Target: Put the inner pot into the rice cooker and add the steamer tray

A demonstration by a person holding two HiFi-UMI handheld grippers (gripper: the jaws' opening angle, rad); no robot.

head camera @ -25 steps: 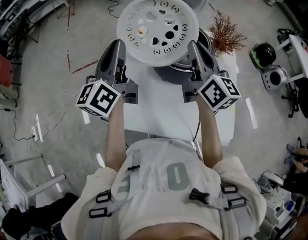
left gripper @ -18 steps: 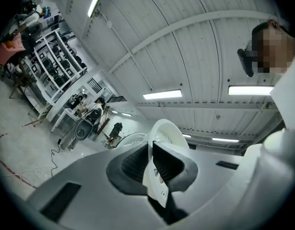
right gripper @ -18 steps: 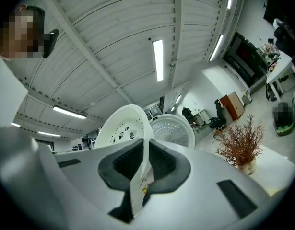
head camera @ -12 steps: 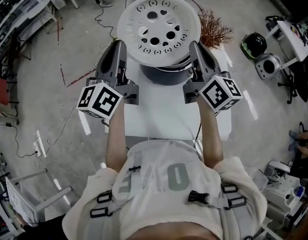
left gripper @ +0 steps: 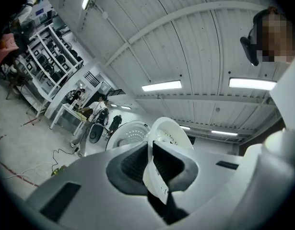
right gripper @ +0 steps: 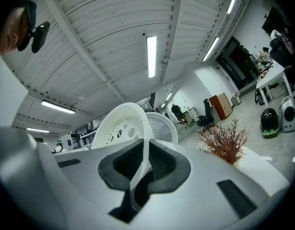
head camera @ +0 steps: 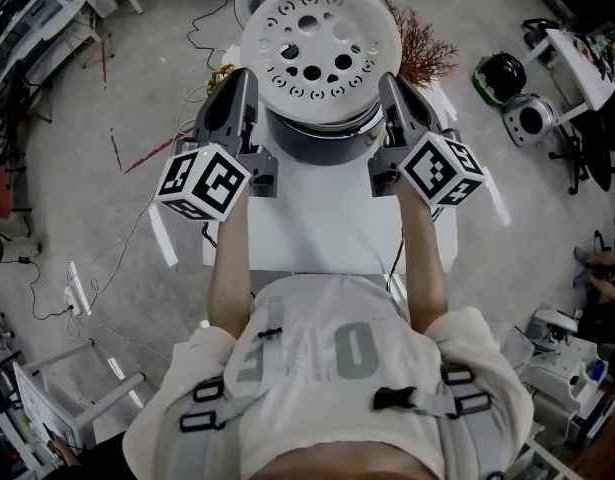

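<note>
Steamer tray (head camera: 320,48) over the rice cooker (head camera: 325,146), 2 grippers gripping it.
Left gripper (head camera: 243,80) is pinching the tray's left rim, jaws nearly closed on the thin edge. Right gripper (head camera: 391,86) is clamping the right rim likewise. Tray is sitting level above the cooker's mouth. Cooker is standing on the white bench (head camera: 317,223), with a dried reddish plant (head camera: 424,56) just beside it.

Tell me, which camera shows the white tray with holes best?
The head view: the steamer tray shows as a whole round disc with all its holes. The left and right gripper views each see it edge-on, just a rim and part of the holed face.
</note>
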